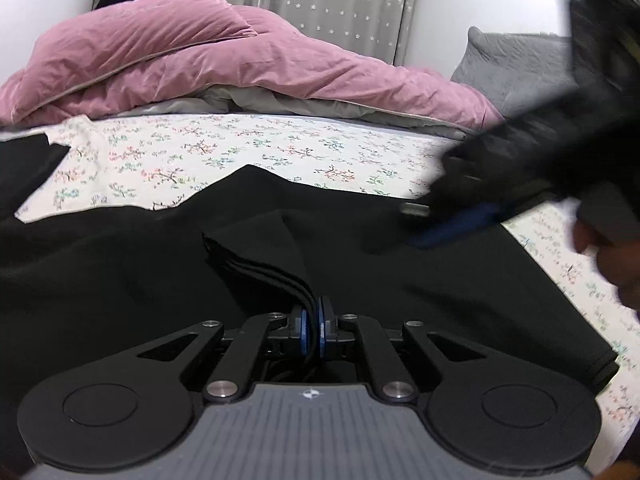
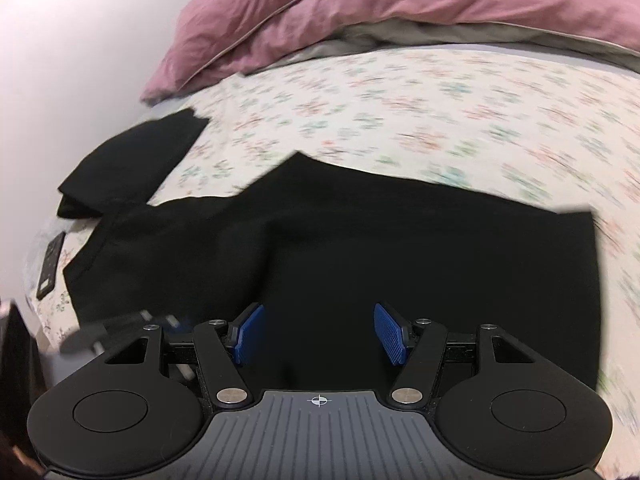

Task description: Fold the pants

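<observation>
Black pants [image 1: 360,248] lie spread over the floral bed sheet [image 1: 240,152]. My left gripper [image 1: 313,320] is shut on a bunched fold of several layers of the pants' fabric [image 1: 256,264], low over the cloth. In the right wrist view the pants [image 2: 360,240] fill the middle, with one leg end [image 2: 132,160] angled off to the far left. My right gripper [image 2: 320,334] hovers over them, its blue pads [image 2: 250,334] wide apart with nothing between. In the left wrist view it is a motion-blurred dark shape [image 1: 432,220] at the right.
A pink duvet [image 1: 200,56] is heaped along the back of the bed, a grey pillow [image 1: 516,64] at the back right, curtains [image 1: 320,0] behind. A dark remote-like object [image 2: 50,268] lies on the sheet at the left edge. A person's hand [image 1: 600,252] shows at right.
</observation>
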